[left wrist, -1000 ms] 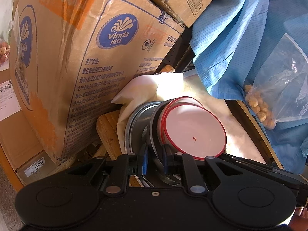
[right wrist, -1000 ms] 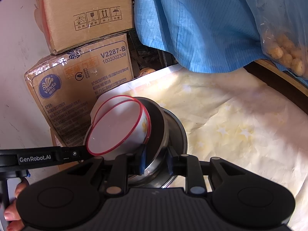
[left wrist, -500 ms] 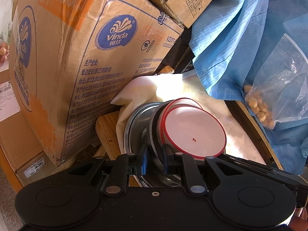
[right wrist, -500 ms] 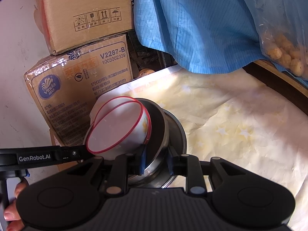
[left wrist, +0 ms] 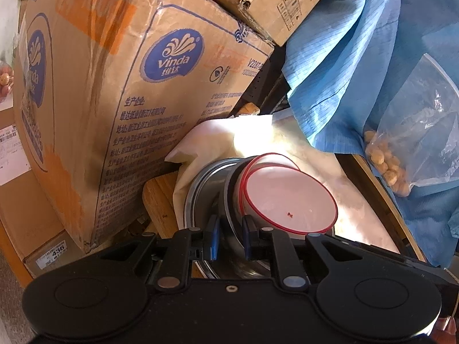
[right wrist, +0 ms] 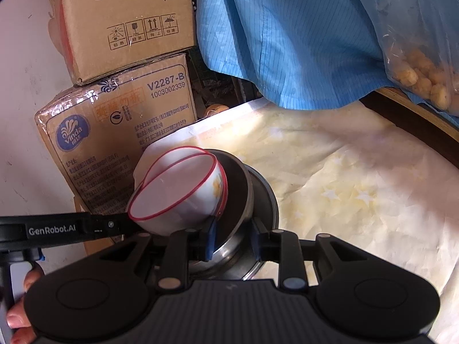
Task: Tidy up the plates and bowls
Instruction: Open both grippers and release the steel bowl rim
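Note:
A stack of steel bowls [left wrist: 206, 189] [right wrist: 258, 200] sits on a pale yellow cloth [right wrist: 344, 172]. Two nested white bowls with red rims [left wrist: 289, 197] [right wrist: 178, 192] lie tilted inside the inner steel bowl [left wrist: 229, 197] [right wrist: 238, 183]. My left gripper [left wrist: 230, 238] straddles the inner steel bowl's rim, fingers narrowly apart on either side of it. My right gripper [right wrist: 233, 240] straddles the opposite rim of the same bowl with a wider gap. The left gripper's body shows at the left of the right wrist view [right wrist: 71, 230].
Stacked cardboard boxes [left wrist: 114, 100] [right wrist: 120, 109] stand close behind and left of the bowls. A blue garment [left wrist: 358, 57] [right wrist: 287, 34] hangs at the right. A clear bag of round snacks [left wrist: 407, 143] [right wrist: 424, 71] hangs beside it. A wooden table edge [left wrist: 160, 200] shows under the cloth.

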Available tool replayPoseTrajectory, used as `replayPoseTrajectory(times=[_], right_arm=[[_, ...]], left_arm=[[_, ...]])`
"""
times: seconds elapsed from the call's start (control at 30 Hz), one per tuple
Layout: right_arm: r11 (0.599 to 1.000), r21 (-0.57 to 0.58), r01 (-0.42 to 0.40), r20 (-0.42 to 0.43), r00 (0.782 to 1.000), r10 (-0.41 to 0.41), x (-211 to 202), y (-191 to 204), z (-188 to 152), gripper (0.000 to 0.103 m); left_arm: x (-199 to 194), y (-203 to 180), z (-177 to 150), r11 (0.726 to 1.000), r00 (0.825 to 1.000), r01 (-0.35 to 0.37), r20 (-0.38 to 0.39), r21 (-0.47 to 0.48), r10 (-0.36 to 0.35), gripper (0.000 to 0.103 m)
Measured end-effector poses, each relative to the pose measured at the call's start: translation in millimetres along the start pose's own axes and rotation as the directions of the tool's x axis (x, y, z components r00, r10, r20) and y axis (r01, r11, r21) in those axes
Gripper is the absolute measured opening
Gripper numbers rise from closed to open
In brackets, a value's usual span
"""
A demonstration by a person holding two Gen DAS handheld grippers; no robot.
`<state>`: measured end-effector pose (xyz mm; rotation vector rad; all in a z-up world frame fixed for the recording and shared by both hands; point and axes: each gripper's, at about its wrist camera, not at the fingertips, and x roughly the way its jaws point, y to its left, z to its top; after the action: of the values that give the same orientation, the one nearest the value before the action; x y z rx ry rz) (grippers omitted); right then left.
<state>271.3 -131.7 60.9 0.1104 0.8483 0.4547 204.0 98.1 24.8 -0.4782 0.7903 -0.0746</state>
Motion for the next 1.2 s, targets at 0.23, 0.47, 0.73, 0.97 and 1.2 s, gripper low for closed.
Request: replayPoseTrajectory(times=[0.23,0.47,0.73,0.97,1.2], right_arm=[[1.0,-0.012,0.007,0.013,1.0,-0.007,-2.9,1.3,-4.0,0.031],[0.999,-0.036,0.038,0.031,0.999,-0.037,-4.9,4.0,-7.0,0.038],[0.997,-0.038,0.064,0.046,0.997,-0.062,-10.2,2.6,-8.3,0.049],[0.996,-0.034,0.076,0.061,0.995,-0.074,-15.0,1.3,-10.2,0.057],[0.997,-0.032,0.067,0.082,0.995,-0.064,-22.0,2.3,-13.4,0.067]], left_arm=[[-0.1,-0.8,-0.5,1.0,1.0,-0.005,0.007,0.014,0.005,0.021],[0.0,1.0,-1.2,1.0,1.0,-0.019,0.006,0.007,0.019,0.03],[-0.6,-0.4,-3.1,1.0,1.0,-0.019,0.0,0.01,0.019,0.033],[-2.3,-2.9,-2.4,1.0,1.0,-0.018,-0.005,0.024,0.018,0.037],[-7.9,-8.0,-4.2,0.998,1.0,-0.02,0.014,0.064,0.02,0.063]])
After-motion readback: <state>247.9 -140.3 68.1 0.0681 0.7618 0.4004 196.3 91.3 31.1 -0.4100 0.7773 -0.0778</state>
